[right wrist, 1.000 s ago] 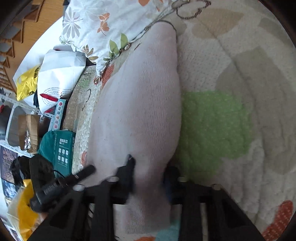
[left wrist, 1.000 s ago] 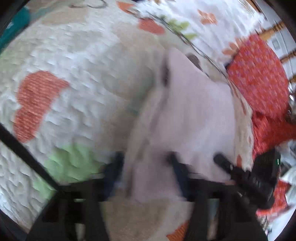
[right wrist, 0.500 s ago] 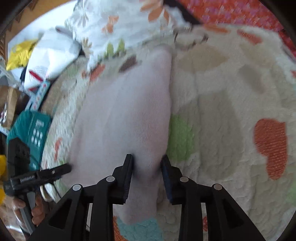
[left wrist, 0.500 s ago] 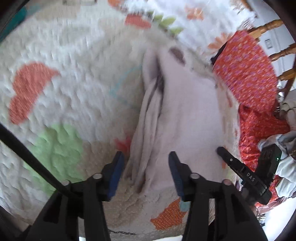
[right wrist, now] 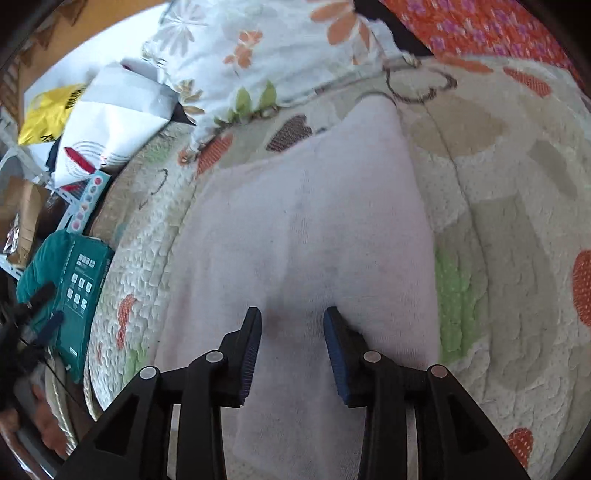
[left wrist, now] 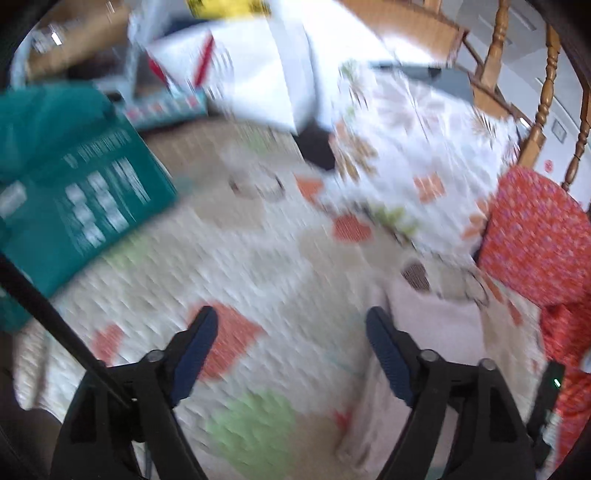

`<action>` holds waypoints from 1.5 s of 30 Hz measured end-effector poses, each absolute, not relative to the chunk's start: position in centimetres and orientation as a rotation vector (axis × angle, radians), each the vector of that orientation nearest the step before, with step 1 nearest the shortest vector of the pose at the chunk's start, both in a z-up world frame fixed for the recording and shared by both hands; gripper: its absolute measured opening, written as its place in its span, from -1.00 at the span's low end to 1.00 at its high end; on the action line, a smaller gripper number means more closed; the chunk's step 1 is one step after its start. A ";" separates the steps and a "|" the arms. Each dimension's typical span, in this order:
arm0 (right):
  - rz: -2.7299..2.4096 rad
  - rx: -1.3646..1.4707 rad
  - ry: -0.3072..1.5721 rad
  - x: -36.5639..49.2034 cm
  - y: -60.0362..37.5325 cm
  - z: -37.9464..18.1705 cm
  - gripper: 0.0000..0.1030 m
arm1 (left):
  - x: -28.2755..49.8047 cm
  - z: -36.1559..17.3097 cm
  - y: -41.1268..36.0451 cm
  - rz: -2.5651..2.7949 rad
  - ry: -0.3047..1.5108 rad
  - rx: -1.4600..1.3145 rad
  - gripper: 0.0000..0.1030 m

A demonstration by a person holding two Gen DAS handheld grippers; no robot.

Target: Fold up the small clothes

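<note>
A pale pink folded garment (right wrist: 314, 221) lies flat on the quilted bedspread (right wrist: 517, 184). My right gripper (right wrist: 291, 325) is open and empty, its fingers just above the near part of the garment. In the left wrist view the same garment (left wrist: 436, 332) lies at the lower right, past the right finger. My left gripper (left wrist: 291, 325) is open wide and empty, above bare bedspread (left wrist: 229, 258) to the left of the garment. That view is blurred.
A floral pillow (right wrist: 266, 48) and an orange patterned cloth (right wrist: 480, 26) lie beyond the garment. A teal box (left wrist: 85, 199), white bags (left wrist: 255, 74) and a wooden chair (left wrist: 546, 92) stand around the bed's edge.
Both grippers let go of the garment and opened. The left gripper swung away to the left, so the garment now lies at its right. The right gripper lifted slightly.
</note>
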State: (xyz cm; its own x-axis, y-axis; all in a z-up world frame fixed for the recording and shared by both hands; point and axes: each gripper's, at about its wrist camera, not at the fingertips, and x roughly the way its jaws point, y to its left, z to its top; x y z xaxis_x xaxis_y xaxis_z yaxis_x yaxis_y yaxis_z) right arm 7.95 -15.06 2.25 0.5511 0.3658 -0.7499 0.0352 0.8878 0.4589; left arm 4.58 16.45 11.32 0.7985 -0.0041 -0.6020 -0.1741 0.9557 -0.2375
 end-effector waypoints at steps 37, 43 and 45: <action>0.229 0.344 0.914 7.5 -17.1 2.9 0.06 | 3.5 13.2 15.7 0.142 0.512 -0.203 0.99; 0.205 0.272 0.997 2.7 -17.1 2.4 0.13 | 3.4 12.8 15.1 0.135 0.524 -0.189 0.99; 0.194 0.227 0.949 1.4 -17.2 3.9 0.13 | 3.3 12.7 15.0 0.133 0.523 -0.186 0.99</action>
State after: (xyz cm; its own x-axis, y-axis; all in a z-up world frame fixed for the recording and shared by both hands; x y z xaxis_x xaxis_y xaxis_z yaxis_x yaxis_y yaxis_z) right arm 1.44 -17.15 3.92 0.5684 0.2629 -0.7796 -0.0643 0.9589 0.2764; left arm 3.31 14.97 12.71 0.8581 0.0789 -0.5073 -0.1737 0.9744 -0.1424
